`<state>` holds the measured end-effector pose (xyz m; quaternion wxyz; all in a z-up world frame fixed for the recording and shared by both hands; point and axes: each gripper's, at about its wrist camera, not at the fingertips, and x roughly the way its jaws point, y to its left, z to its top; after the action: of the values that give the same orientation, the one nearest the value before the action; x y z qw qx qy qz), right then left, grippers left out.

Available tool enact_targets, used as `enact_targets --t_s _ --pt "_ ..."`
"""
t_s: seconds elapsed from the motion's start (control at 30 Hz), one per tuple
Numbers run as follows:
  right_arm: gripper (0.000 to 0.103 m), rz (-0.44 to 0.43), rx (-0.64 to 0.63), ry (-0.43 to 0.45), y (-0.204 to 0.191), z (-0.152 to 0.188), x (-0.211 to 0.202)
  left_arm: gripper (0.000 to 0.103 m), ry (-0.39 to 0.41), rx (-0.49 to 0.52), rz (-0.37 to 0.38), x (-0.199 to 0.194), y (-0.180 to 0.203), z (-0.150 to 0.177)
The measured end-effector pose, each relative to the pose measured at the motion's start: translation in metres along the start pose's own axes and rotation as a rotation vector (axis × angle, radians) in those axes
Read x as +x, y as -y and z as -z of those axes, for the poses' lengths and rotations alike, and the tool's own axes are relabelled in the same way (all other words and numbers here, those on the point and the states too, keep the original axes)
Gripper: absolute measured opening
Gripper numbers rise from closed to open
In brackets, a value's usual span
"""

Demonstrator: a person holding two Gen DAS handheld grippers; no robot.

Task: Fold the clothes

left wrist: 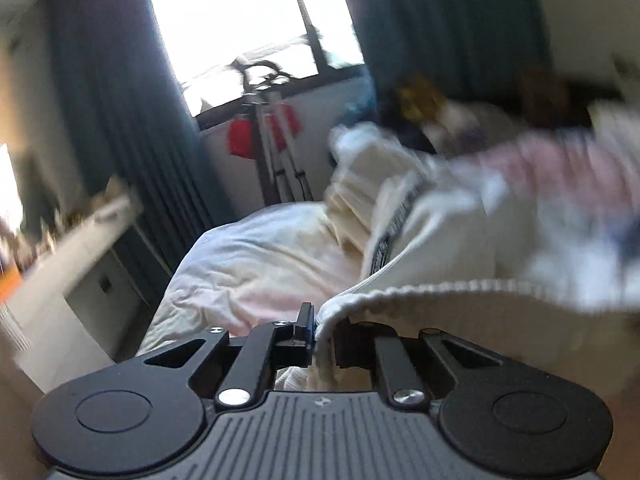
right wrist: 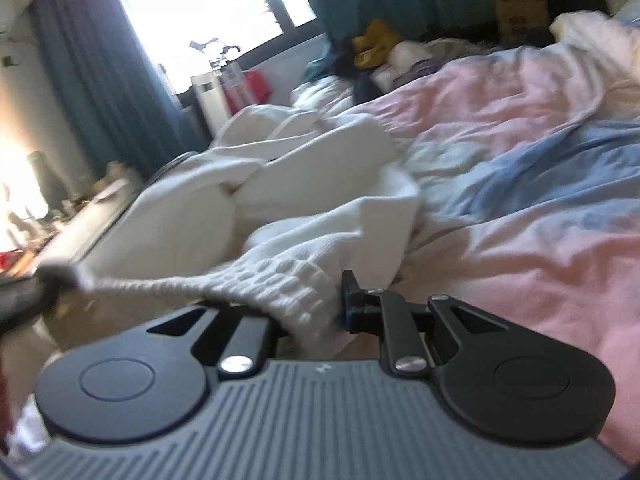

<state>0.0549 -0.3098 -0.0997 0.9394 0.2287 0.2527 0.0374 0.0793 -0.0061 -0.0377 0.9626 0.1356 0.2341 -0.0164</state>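
A white knit garment (left wrist: 460, 240) is held up over the bed. My left gripper (left wrist: 323, 334) is shut on its ribbed hem (left wrist: 440, 292), which runs off to the right. My right gripper (right wrist: 320, 308) is shut on the same garment's ribbed hem (right wrist: 272, 280); the hem stretches left to the other gripper at the frame edge. The rest of the white garment (right wrist: 280, 168) hangs bunched over the bed. Both views are motion-blurred.
The bed has a pink and blue duvet (right wrist: 520, 160) and a white crumpled cover (left wrist: 248, 264). A pile of clothes (right wrist: 380, 48) lies at the far side. A window with teal curtains (left wrist: 112, 120), a stand with red items (left wrist: 260, 140) and a cluttered white shelf (left wrist: 68, 240) stand at the left.
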Motion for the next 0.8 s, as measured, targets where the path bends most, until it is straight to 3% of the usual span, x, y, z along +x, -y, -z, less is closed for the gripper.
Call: enact_targets --t_s 0.2,0.33,0.43,0.57,0.63,0.8 --pt "0.018 -0.17 -0.039 0.022 -0.078 0.004 -0.014 0.01 0.076 -0.226 0.013 0.013 -0.086 -0.076" --pt "0.018 -0.292 -0.088 0.042 -0.144 0.006 -0.003 0.009 0.063 -0.283 -0.001 0.036 -0.144 -0.112" --pt "0.018 -0.381 -0.12 0.04 -0.185 0.007 0.019 0.009 0.029 -0.343 -0.032 0.06 -0.195 -0.122" --pt "0.018 -0.465 -0.167 -0.027 -0.223 0.024 0.072 0.009 -0.082 -0.379 -0.111 0.117 -0.25 -0.093" --pt "0.018 -0.488 -0.201 -0.067 -0.235 0.039 0.101 0.009 -0.153 -0.41 -0.129 0.152 -0.269 -0.061" --pt "0.018 -0.475 -0.245 -0.217 -0.224 0.071 0.163 0.011 -0.219 -0.43 -0.124 0.202 -0.288 0.003"
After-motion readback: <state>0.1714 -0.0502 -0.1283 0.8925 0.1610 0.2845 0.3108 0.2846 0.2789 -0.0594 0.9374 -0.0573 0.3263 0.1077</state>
